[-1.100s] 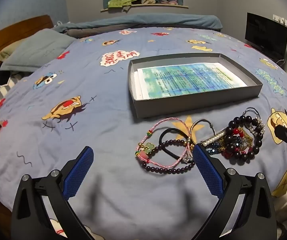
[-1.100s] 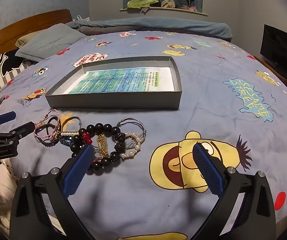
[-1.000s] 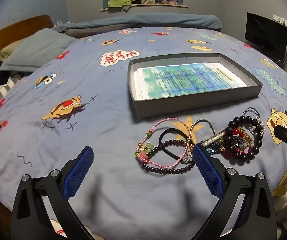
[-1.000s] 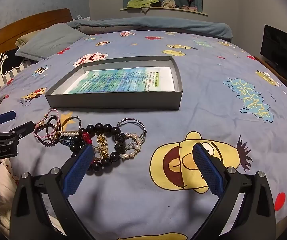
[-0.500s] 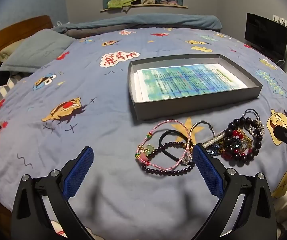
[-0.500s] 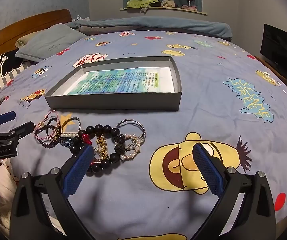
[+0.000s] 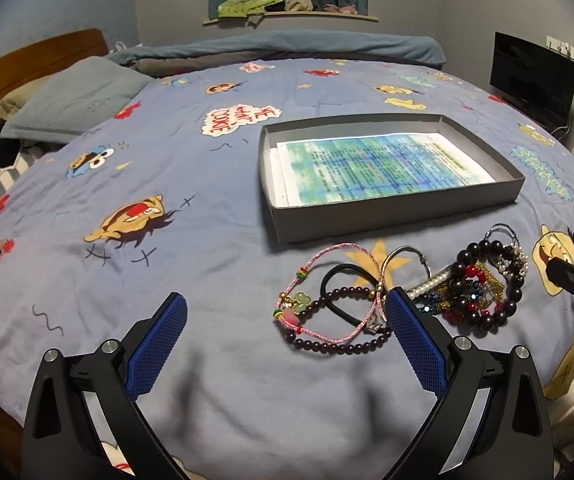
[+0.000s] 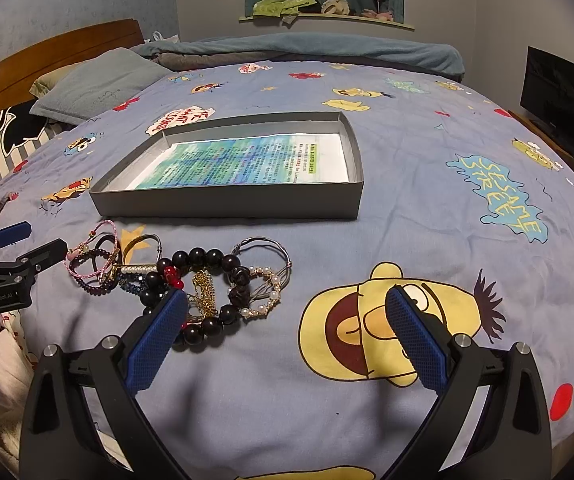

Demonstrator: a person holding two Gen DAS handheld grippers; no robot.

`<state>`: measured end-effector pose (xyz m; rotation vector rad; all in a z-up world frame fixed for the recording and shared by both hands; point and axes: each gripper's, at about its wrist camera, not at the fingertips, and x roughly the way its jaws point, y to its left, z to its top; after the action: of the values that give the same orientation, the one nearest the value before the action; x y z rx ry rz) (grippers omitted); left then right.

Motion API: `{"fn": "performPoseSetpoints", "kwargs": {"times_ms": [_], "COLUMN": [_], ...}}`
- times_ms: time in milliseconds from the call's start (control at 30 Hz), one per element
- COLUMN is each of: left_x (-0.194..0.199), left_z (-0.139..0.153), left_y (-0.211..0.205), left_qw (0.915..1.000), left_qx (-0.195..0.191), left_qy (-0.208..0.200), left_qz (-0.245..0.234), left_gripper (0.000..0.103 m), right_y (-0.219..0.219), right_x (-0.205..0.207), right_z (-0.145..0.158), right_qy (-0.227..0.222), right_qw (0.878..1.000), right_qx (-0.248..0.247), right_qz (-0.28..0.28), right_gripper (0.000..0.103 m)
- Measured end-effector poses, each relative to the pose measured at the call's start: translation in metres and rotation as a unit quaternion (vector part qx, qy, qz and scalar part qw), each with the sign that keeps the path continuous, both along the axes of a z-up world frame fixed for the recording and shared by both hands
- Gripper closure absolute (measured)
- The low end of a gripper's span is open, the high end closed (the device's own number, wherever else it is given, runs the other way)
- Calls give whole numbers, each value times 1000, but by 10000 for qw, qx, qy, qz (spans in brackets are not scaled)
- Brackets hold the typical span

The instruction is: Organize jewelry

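A heap of jewelry lies on the blue cartoon bedspread in front of a shallow grey box (image 7: 391, 216) (image 8: 227, 202) lined with a printed sheet. On the left lie a pink cord bracelet (image 7: 327, 300) (image 8: 87, 272), a small dark bead bracelet (image 7: 343, 346) and a black hair tie (image 7: 337, 274). On the right lie a large black bead bracelet (image 7: 487, 280) (image 8: 195, 258), a gold chain (image 8: 203, 288) and a pearl and wire bracelet (image 8: 265, 292). My left gripper (image 7: 283, 336) is open and empty, just short of the left pile. My right gripper (image 8: 285, 328) is open and empty, right of the black beads.
Pillows (image 8: 99, 80) and a wooden headboard (image 8: 47, 56) lie at the far left. A folded blanket (image 8: 307, 50) runs along the far side of the bed. A dark TV screen (image 8: 563, 100) stands at the right. The near edge of the bed is just below both grippers.
Both grippers have drawn back and risen very slightly, so the jewelry sits a little higher in each view. Nothing was grasped or moved.
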<state>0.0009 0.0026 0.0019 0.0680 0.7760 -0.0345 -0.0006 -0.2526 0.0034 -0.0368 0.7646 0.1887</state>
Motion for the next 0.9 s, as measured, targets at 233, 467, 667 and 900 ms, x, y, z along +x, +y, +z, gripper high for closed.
{"fn": "performPoseSetpoints", "kwargs": {"times_ms": [233, 467, 667, 900], "left_x": [-2, -3, -3, -3], "left_z": [0, -1, -1, -1], "left_y": [-2, -2, -2, -3], "left_qw": [10000, 10000, 10000, 10000], "left_qx": [-1, -3, -14, 0], "left_qy": [-11, 6, 7, 13], "left_qz": [-71, -71, -67, -62], "left_gripper": [5, 5, 5, 5], "right_y": [0, 0, 0, -1], "right_x": [0, 0, -2, -2], "right_z": [0, -1, -2, -2], "right_qy": [7, 8, 10, 13], "right_qw": [10000, 10000, 10000, 10000], "right_qx": [8, 16, 20, 14], "right_qz": [2, -11, -4, -6], "right_gripper": [5, 5, 5, 5]}}
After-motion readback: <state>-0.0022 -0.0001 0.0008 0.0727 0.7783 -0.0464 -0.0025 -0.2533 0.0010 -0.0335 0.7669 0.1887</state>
